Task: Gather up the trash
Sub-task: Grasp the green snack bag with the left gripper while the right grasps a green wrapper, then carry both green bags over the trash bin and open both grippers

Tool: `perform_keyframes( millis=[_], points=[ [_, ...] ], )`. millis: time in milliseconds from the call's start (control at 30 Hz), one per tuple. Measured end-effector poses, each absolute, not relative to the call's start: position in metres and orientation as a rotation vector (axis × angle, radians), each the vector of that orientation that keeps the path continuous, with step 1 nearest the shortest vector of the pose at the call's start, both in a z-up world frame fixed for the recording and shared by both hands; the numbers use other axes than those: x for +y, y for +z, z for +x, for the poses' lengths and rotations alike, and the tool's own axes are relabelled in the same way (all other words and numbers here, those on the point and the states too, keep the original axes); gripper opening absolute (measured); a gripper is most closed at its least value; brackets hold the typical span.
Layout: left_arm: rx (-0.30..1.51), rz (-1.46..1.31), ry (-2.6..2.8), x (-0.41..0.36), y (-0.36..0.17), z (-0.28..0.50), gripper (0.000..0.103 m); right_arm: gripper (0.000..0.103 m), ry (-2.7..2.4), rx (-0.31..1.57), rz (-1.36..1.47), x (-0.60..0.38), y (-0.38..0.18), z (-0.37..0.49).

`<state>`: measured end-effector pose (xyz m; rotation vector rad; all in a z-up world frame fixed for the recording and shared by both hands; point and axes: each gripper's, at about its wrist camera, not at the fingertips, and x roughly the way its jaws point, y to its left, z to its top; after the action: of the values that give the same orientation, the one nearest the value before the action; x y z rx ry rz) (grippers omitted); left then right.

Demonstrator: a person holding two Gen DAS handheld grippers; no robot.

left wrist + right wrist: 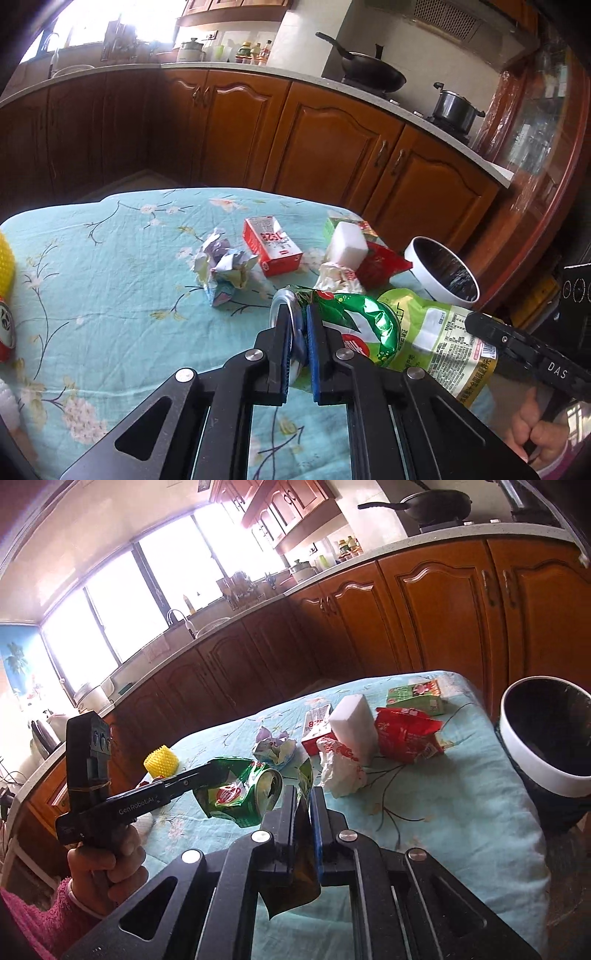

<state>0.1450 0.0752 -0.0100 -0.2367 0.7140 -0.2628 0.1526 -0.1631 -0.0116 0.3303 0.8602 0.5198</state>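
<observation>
My left gripper is shut on the rim of a crushed green can, held just above the blue flowered tablecloth. The can also shows in the right wrist view, pinched by the left gripper. My right gripper is shut on a light-green snack bag; the bag also shows in the left wrist view. A white bin with a black liner stands at the table's right edge.
Other trash lies on the table: crumpled paper, a red-and-white box, a white block, a red wrapper, a white plastic wad, a green carton, a yellow ribbed object. Wooden kitchen cabinets stand behind.
</observation>
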Motion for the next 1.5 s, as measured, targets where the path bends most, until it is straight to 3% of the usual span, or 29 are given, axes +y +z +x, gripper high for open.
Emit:
perform_keyframes(
  millis=[667,1500],
  points=[
    [0.74,-0.155,-0.463,-0.036,-0.012,0.198,0.006,0.007,0.203,0.761,0.356,-0.298,0.005,0.136],
    [0.774,-0.011,-0.479,-0.178,-0.025,0.331,0.006,0.007,0.025,0.774,0.345,-0.386,-0.019,0.214]
  ],
)
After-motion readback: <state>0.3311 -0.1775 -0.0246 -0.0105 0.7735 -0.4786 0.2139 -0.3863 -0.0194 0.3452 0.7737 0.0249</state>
